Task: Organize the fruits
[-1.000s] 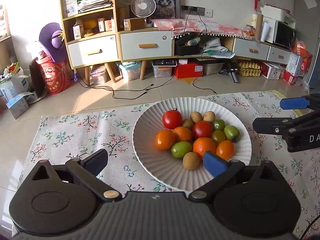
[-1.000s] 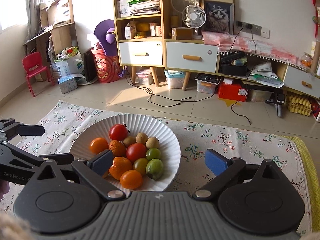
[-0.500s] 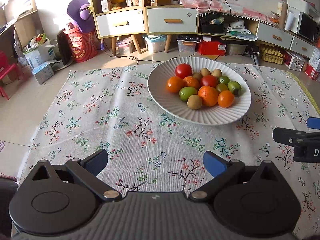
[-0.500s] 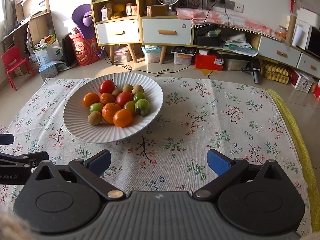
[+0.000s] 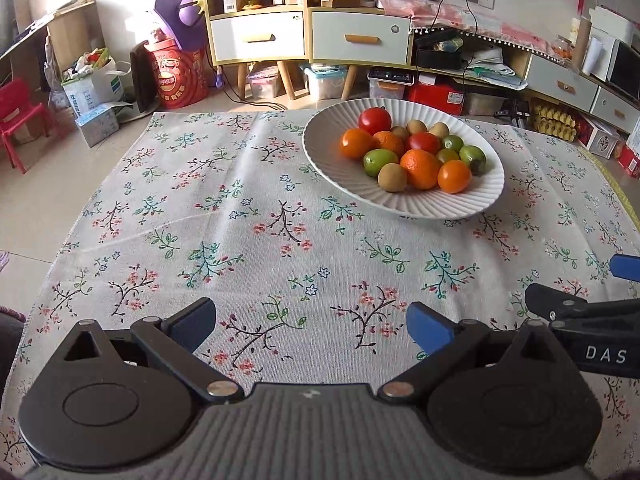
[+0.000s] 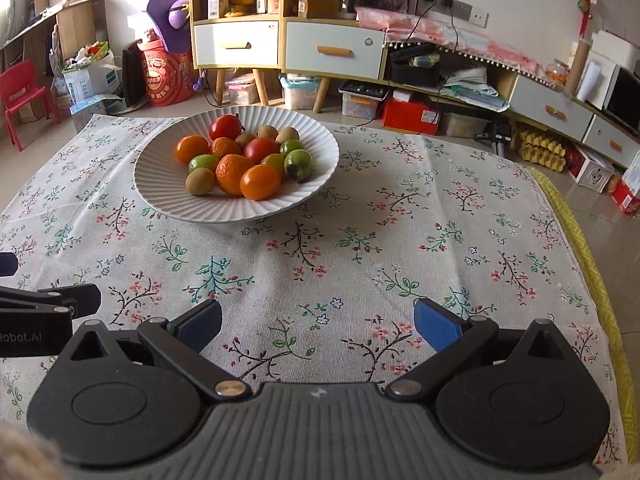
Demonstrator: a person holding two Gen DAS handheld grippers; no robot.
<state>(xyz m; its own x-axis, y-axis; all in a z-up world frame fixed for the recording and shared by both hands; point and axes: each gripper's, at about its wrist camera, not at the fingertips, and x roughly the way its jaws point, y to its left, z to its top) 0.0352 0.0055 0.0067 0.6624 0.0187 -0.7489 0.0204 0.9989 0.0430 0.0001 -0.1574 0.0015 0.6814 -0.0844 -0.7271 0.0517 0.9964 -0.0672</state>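
Observation:
A white ribbed plate [image 5: 404,202] stands on the floral cloth and also shows in the right wrist view [image 6: 236,210]. It holds several fruits in a heap: red tomatoes [image 5: 374,120], oranges [image 5: 420,163], green limes [image 5: 380,161] and brown kiwis [image 5: 392,177]. My left gripper [image 5: 311,322] is open and empty, low over the cloth, well short of the plate. My right gripper [image 6: 318,322] is open and empty too, to the right of the left one, near the cloth's front.
The floral cloth [image 5: 256,216] covers a low surface; its yellow edge [image 6: 580,248] runs along the right. Behind stand shelves with drawers [image 5: 304,36], a red drum [image 5: 178,80], a red chair [image 5: 18,120], boxes and cables on the floor.
Both grippers have drawn back from the plate, towards the cloth's front edge. The plate and fruits now sit farther off. Both stay open and empty.

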